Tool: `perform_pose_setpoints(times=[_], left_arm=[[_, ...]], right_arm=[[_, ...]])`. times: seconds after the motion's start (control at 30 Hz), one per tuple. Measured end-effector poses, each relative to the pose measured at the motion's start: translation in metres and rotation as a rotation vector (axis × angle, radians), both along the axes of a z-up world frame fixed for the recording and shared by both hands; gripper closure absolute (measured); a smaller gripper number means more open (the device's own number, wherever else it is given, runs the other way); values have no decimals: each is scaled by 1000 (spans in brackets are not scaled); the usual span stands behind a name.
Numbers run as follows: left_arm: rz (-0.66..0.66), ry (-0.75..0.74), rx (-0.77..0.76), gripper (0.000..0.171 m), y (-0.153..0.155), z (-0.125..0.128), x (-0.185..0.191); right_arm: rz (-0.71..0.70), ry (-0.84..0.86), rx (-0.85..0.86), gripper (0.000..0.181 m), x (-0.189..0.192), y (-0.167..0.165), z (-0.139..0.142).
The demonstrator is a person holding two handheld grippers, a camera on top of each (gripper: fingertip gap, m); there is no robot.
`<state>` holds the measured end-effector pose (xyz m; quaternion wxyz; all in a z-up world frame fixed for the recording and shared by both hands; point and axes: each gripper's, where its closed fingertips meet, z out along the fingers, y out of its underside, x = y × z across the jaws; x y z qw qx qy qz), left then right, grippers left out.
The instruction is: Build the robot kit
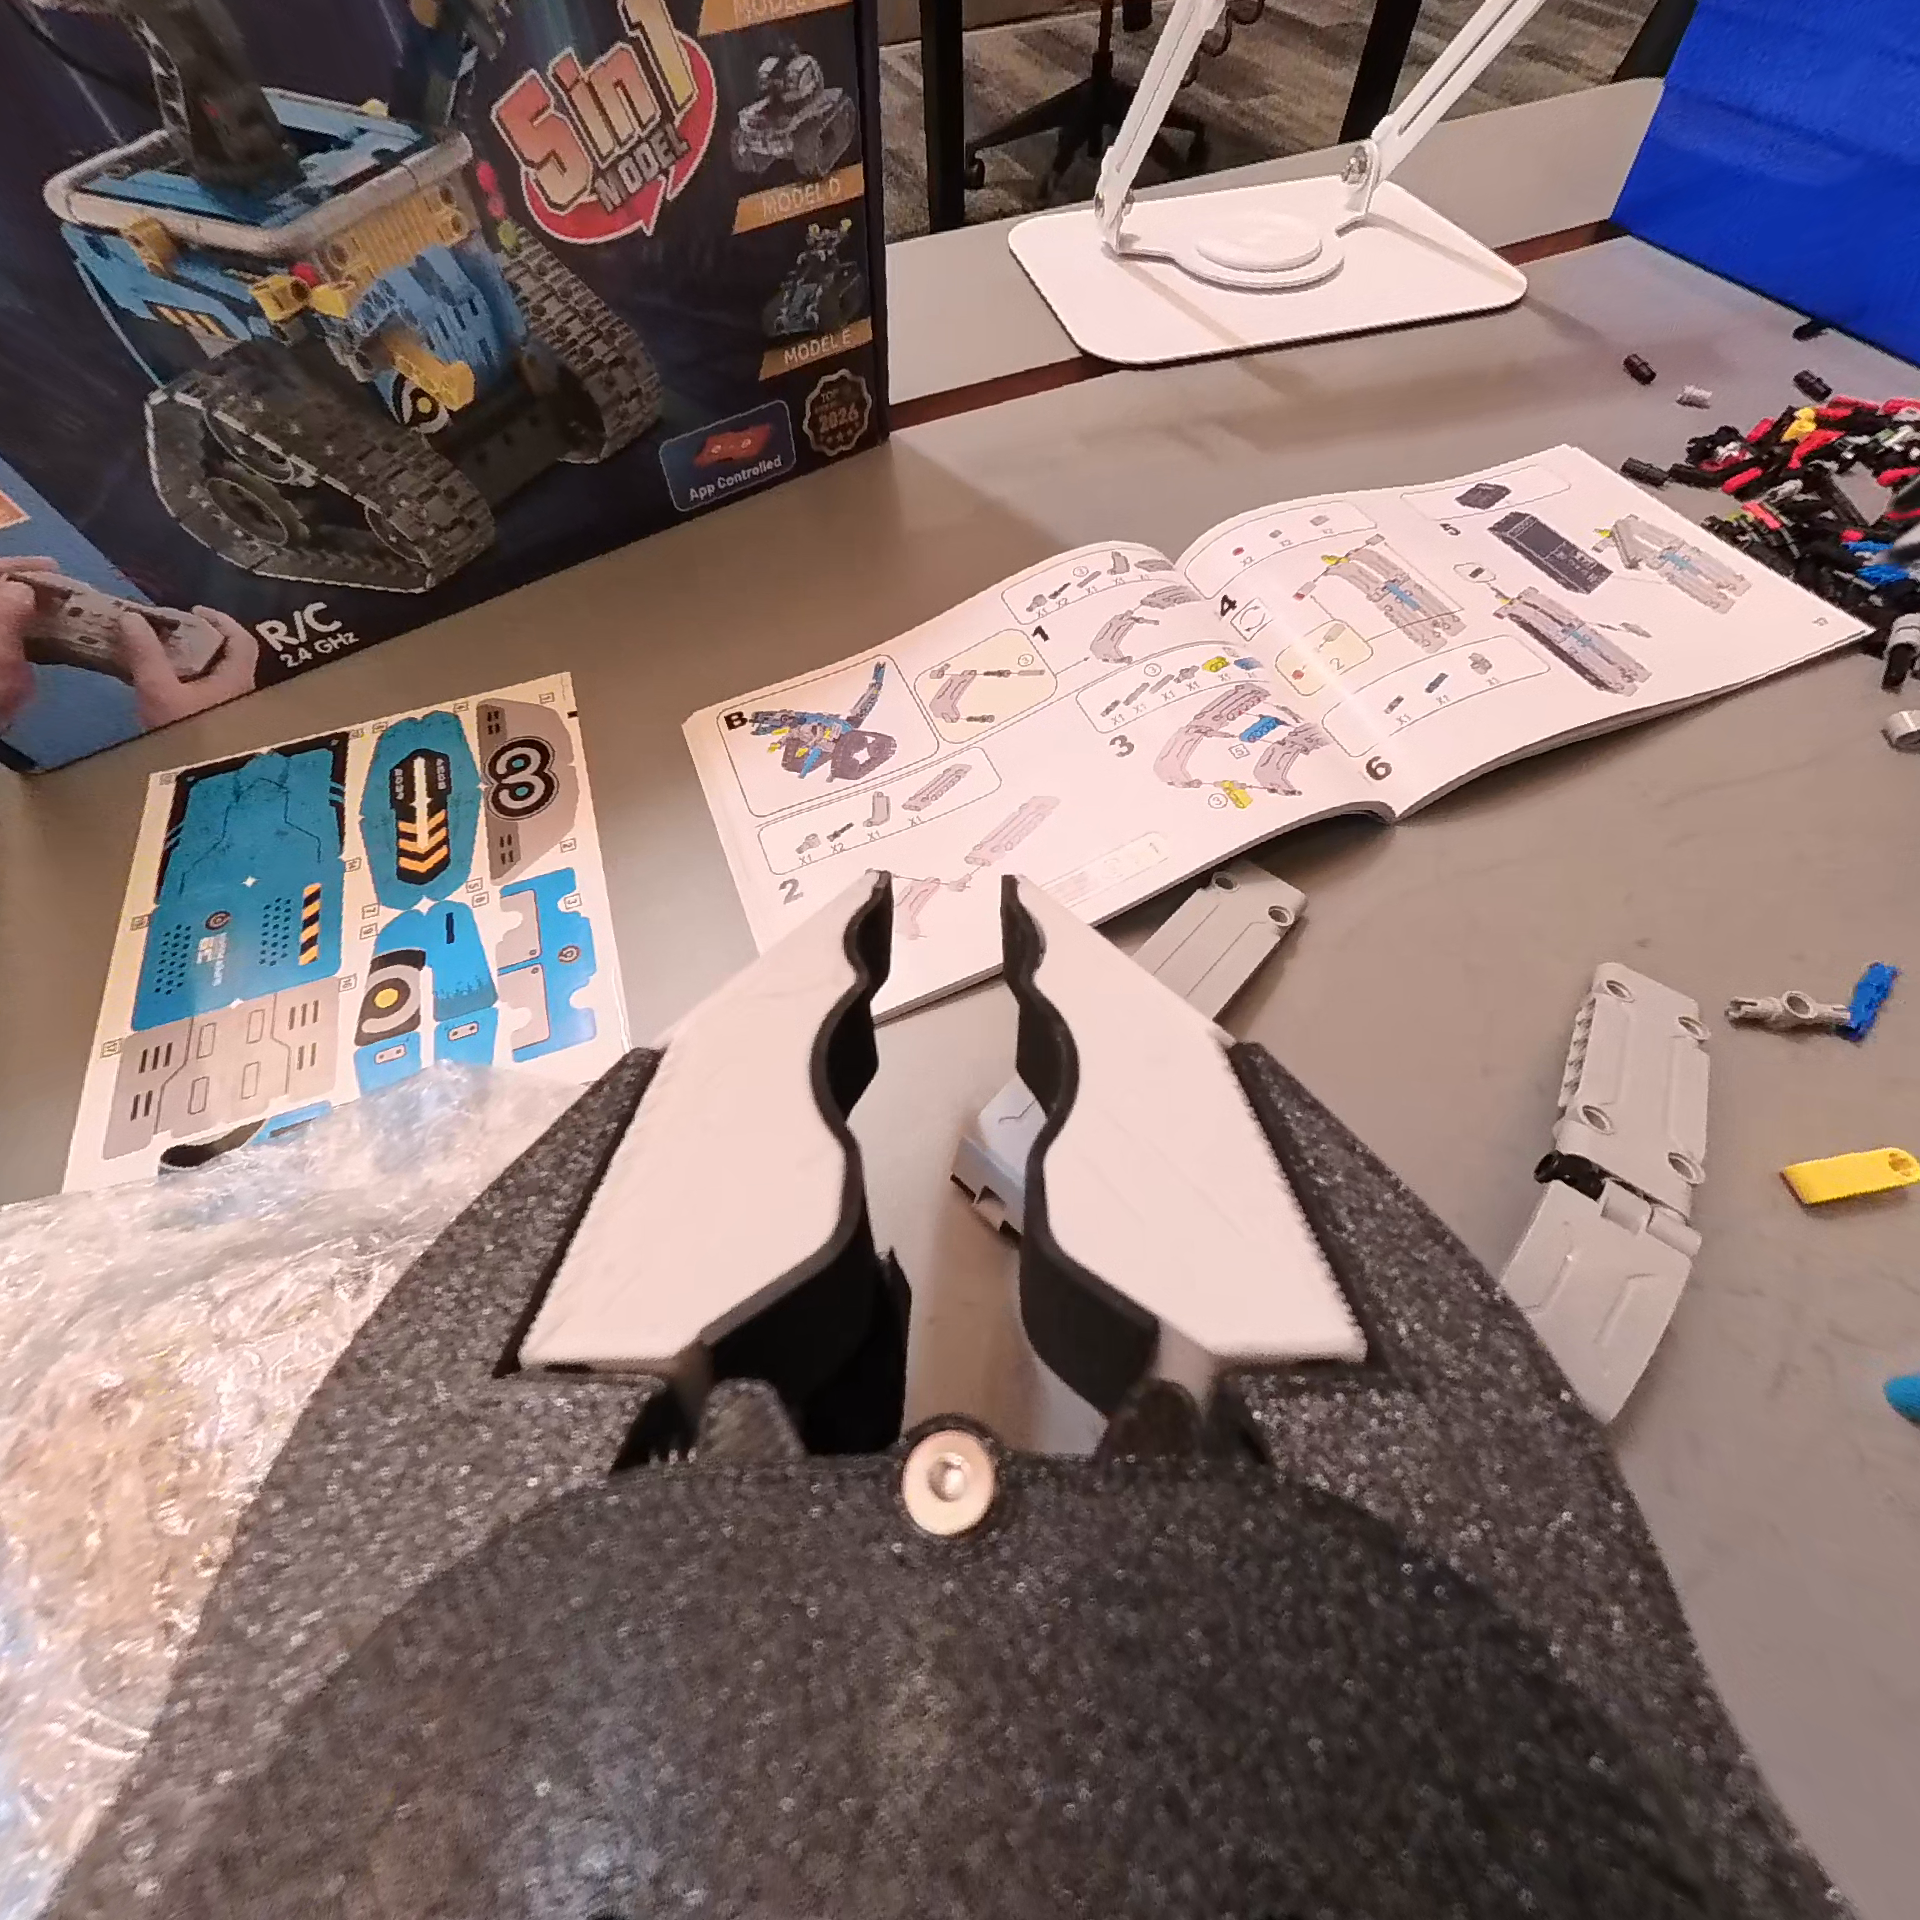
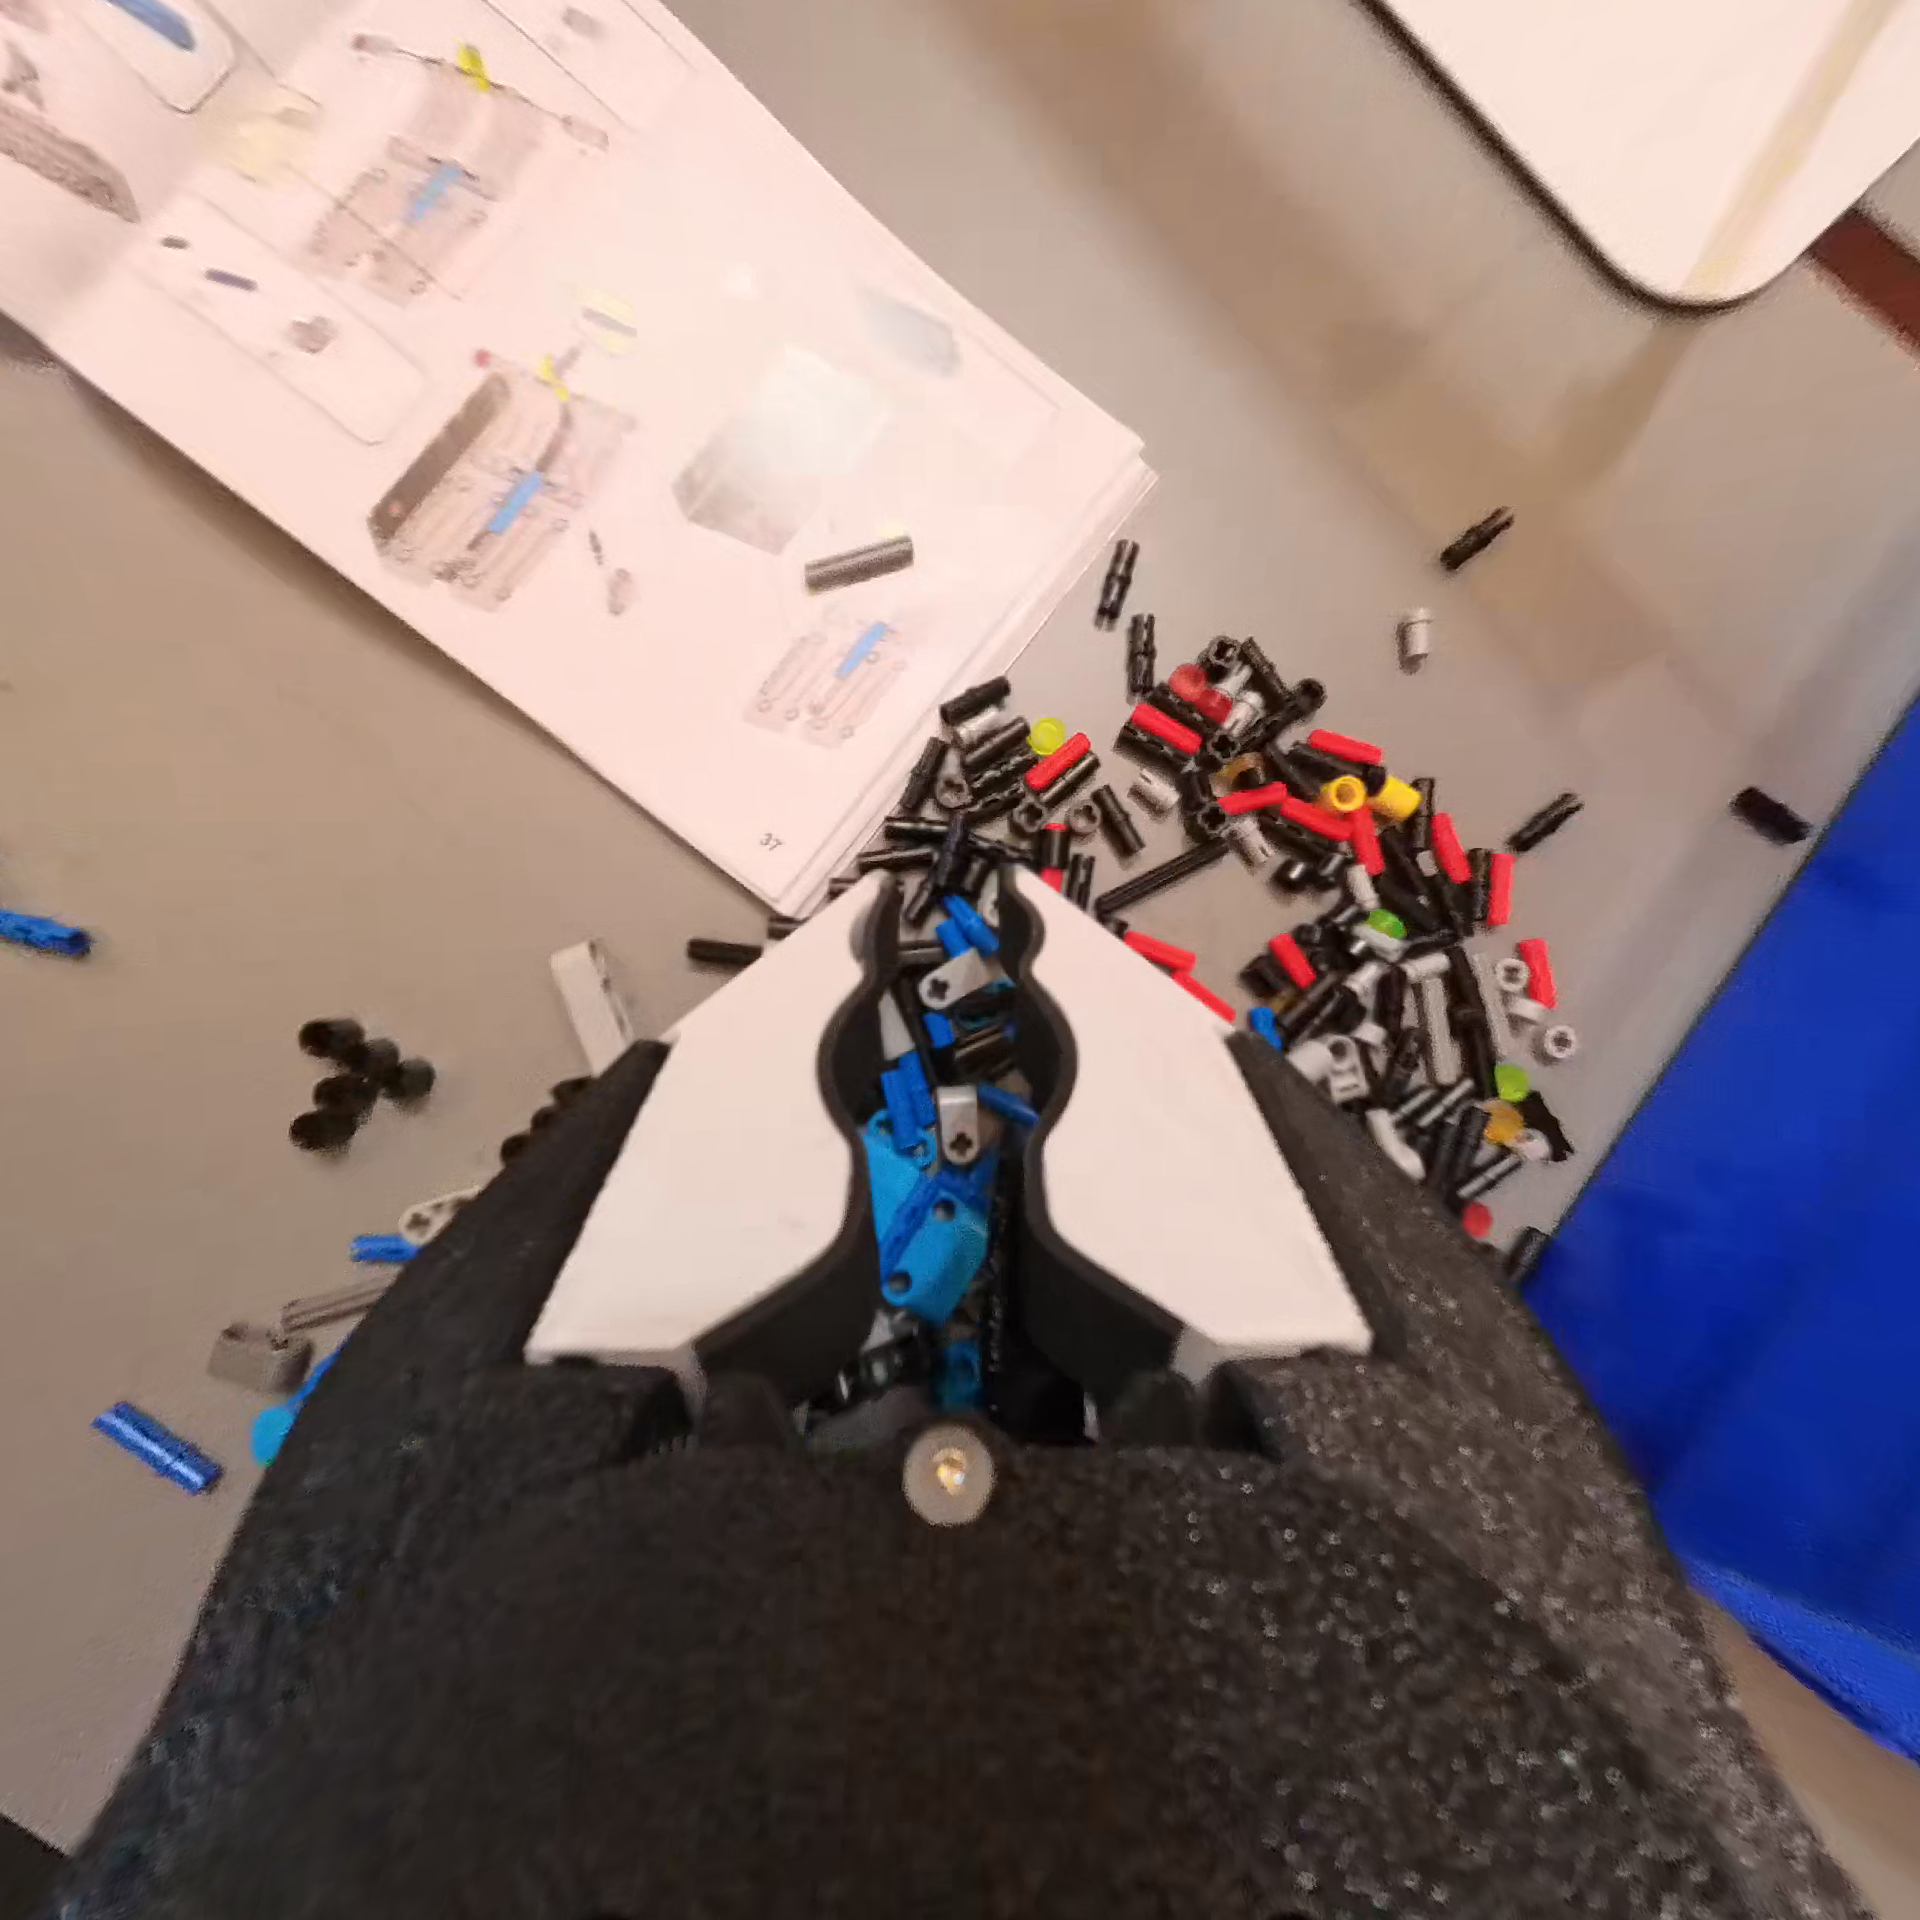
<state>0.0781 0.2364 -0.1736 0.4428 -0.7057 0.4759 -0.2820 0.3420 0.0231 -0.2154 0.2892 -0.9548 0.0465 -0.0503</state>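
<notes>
Pile of small building pins (image 2: 1340, 914) on grey table (image 2: 260, 727), touching booklet corner | right gripper (image 2: 995, 896) low over its near edge, fingers narrowly apart, gripping nothing | left gripper (image 1: 943, 896) empty, slightly parted, above open instruction booklet (image 1: 1247, 686); sticker sheet (image 1: 343, 925) left.

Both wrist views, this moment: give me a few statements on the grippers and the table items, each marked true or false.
1. The left gripper holds a yellow piece. False: its jaws stand apart with nothing between them; the yellow piece lies on the table.
2. The instruction booklet lies open. True.
3. The right gripper is over the pile of small parts. True.
4. The sticker sheet lies right of the booklet in the left wrist view. False: it lies left of it.
5. The toy box lies flat. False: it stands upright.
</notes>
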Motion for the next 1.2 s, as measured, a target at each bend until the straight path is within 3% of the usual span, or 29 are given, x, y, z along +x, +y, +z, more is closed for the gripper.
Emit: perform_pose_setpoints(times=[0.37,0.7,0.8,0.97,1.07,1.2], left_arm=[[-3,5,3,152,-1,-1,1],[1,2,1,152,0,-1,0],[1,2,1,152,0,-1,0],[1,6,-5,152,0,-2,0],[0,10,-11,152,0,-4,0],[-2,7,-11,152,0,-3,0]], right_arm=[[-8,29,8,175,3,7,-13],[62,-15,70,178,-13,8,22],[180,54,104,178,-53,16,33],[523,261,87,178,-168,21,27],[624,362,39,178,-219,19,14],[681,381,1,178,-251,21,-1]])
